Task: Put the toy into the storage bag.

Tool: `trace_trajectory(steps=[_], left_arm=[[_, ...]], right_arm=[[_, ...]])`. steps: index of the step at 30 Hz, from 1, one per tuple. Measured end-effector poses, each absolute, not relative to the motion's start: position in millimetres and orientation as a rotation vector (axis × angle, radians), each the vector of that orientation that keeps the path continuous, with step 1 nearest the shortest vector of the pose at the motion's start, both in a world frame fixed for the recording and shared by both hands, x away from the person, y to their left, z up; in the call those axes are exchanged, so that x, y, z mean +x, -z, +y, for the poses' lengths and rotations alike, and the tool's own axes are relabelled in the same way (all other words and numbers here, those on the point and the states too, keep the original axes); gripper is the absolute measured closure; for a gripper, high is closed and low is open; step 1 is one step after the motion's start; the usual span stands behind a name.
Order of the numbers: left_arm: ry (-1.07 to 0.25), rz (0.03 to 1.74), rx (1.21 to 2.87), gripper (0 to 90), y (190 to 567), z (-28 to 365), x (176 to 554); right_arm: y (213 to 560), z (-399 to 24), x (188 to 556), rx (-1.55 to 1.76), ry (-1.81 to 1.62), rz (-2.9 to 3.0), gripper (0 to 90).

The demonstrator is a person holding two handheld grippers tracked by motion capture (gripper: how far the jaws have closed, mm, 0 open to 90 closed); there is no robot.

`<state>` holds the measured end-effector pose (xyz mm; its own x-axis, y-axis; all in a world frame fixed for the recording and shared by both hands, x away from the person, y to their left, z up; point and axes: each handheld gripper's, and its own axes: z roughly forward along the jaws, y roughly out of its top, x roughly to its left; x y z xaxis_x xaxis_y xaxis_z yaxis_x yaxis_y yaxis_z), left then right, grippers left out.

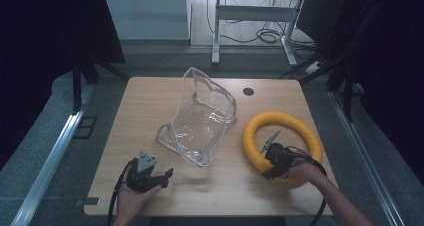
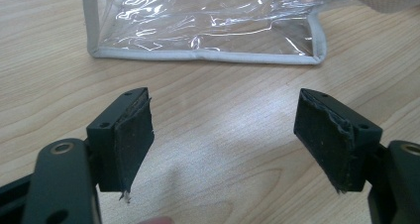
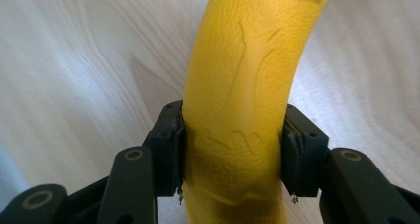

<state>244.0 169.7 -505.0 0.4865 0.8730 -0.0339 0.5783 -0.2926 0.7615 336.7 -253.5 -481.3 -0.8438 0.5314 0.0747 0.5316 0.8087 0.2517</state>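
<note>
**Yellow ring clamped at its near arc; clear pouch stands mid-table**

The yellow ring (image 1: 283, 145) lies flat on the right half of the wooden table (image 1: 150, 93), its far arc toward the middle of the right side and its near arc close to the front edge. The right gripper (image 1: 272, 162) has hold of that near-left arc: in the right gripper view both black pads press against the sides of the ring (image 3: 237, 110), one on the inner curve and one on the outer, with the jaws closed as far as the ring's thickness allows. Embossed relief marks run along the ring's pebbled surface.

Just left of the ring, apart from it, a clear plastic pouch (image 1: 200, 118) with pale piping stands open and tilted near the table's centre. In the left gripper view its piped bottom edge (image 2: 203, 55) runs across the wood ahead of the jaws.

The left gripper (image 1: 167, 175) rests low near the front-left of the table, held in the person's left hand (image 1: 131, 196). Its jaws are spread wide with nothing between them, bare wood showing in the gap.

A small dark grommet (image 1: 248, 91) sits near the far edge. Open tabletop lies along the left side and the far-left corner.
</note>
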Motion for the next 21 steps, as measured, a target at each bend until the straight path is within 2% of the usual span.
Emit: trace_trajectory(steps=[13, 21], left_arm=[[-0.516, 1.187, 1.997, 23.0, 503.5, 168.5, 243.7], [-0.515, 1.181, 2.005, 23.0, 503.3, 167.1, 243.8]], right_arm=[[437.1, -285.9, 348.1, -1.026, 0.905, -2.798, 51.6], [427.3, -293.0, 347.7, -1.059, 1.058, -2.759, 51.6]])
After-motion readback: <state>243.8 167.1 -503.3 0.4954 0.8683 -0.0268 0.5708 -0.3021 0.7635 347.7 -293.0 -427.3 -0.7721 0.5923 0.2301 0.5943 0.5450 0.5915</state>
